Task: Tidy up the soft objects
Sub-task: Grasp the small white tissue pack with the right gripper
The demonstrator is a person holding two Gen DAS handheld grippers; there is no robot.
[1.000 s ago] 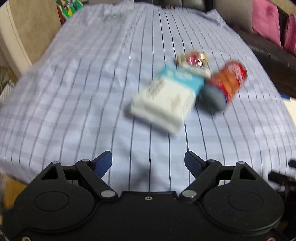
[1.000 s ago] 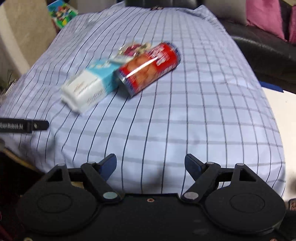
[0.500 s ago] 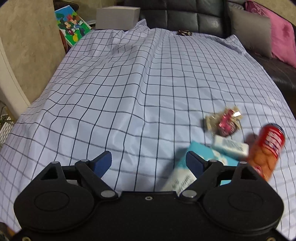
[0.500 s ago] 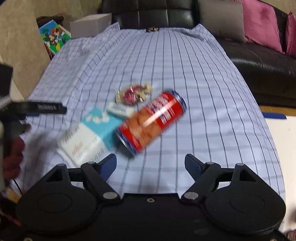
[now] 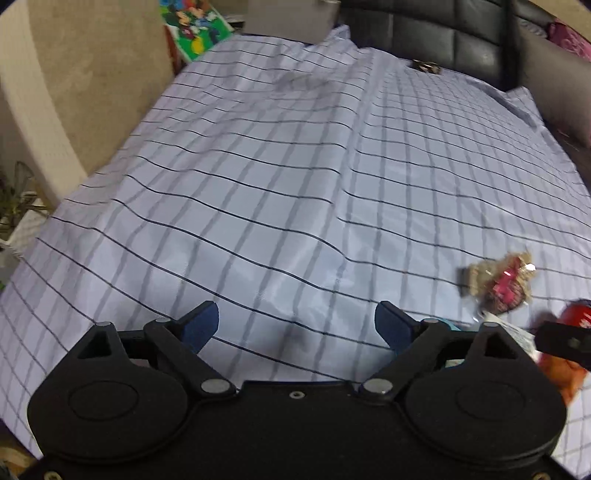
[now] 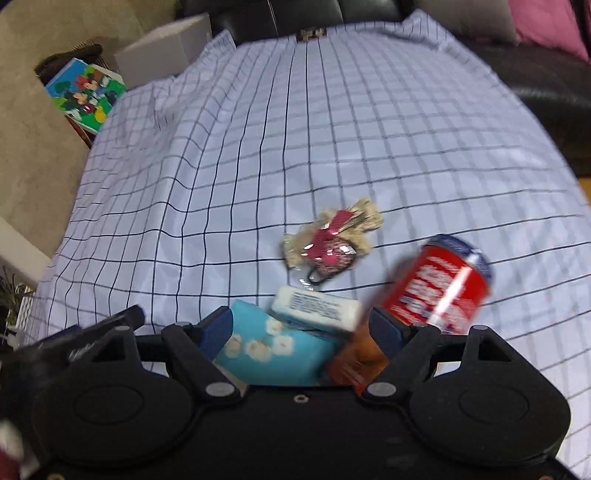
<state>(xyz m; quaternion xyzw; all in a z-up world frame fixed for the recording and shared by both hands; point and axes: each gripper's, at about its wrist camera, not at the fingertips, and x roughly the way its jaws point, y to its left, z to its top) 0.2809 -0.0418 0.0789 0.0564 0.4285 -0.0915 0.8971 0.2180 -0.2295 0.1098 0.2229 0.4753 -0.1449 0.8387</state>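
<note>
Two grippers are held tilted down over a checked sheet. The left gripper, whose jaws have just been opening, is spread wide over bare cloth. The right gripper is gaped over a blue tissue pack. Beyond are seen a white packet, a red can and a small plush toy, with open sheet farther back.

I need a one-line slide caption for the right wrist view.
Open right tongs above a blue tissue pack, red can and plush keychain on checked cloth.

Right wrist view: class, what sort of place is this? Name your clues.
Probably a home living room: a black leather sofa with pink cushions, and a checked cloth spread over a surface.
</note>
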